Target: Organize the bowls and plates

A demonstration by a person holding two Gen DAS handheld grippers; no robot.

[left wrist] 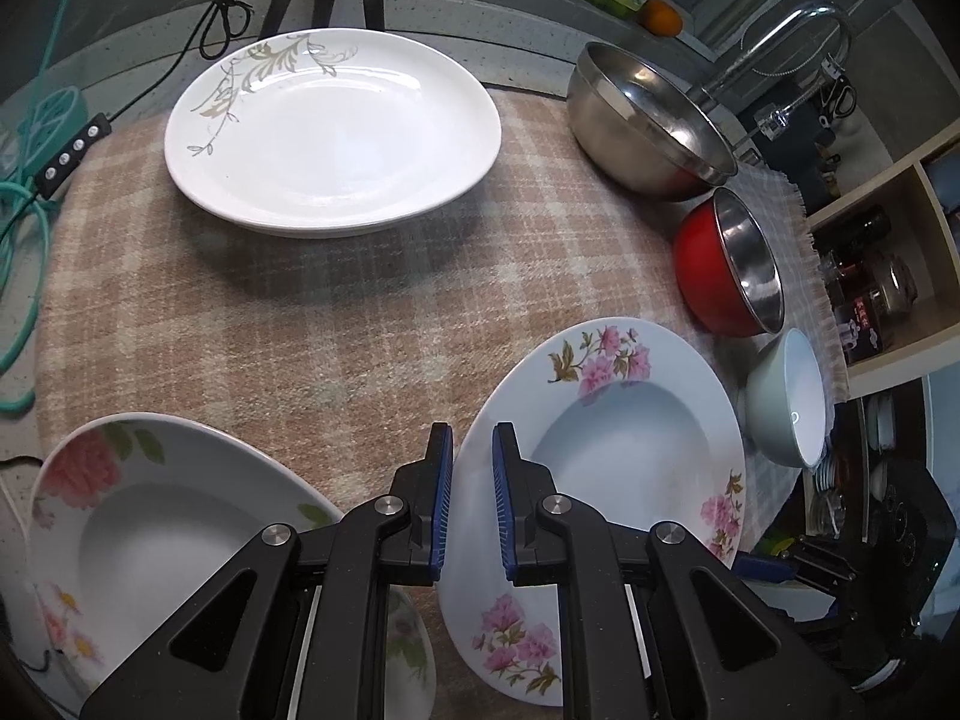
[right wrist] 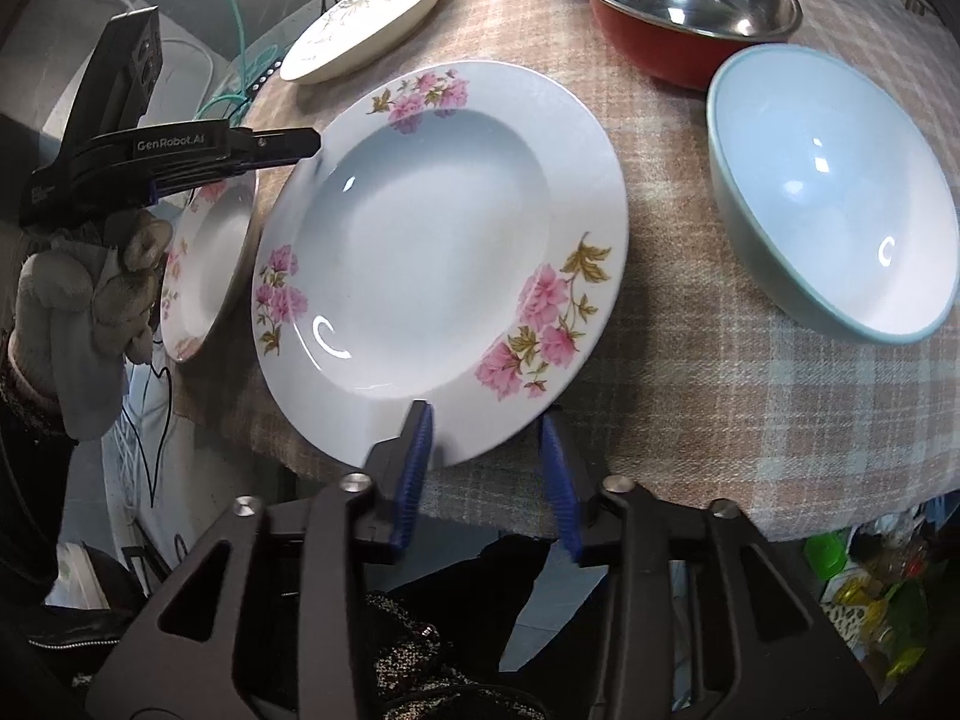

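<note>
A pink-flowered soup plate (left wrist: 624, 438) (right wrist: 444, 252) lies on the checked cloth. My left gripper (left wrist: 473, 468) is at its left rim with the jaws close together; the rim edge sits in the narrow gap, and it also shows in the right wrist view (right wrist: 288, 144). My right gripper (right wrist: 489, 438) is open with the plate's near rim between its fingers. A second flowered soup plate (left wrist: 150, 528) (right wrist: 204, 258) lies to the left. A large white oval plate (left wrist: 333, 132) (right wrist: 366, 21) lies at the back.
A steel bowl (left wrist: 648, 120), a red bowl (left wrist: 729, 264) (right wrist: 690, 18) and a pale blue bowl (left wrist: 786, 396) (right wrist: 834, 192) stand along the right. Cables and a switch strip (left wrist: 72, 150) lie at the left. The table edge (right wrist: 600, 516) is near my right gripper.
</note>
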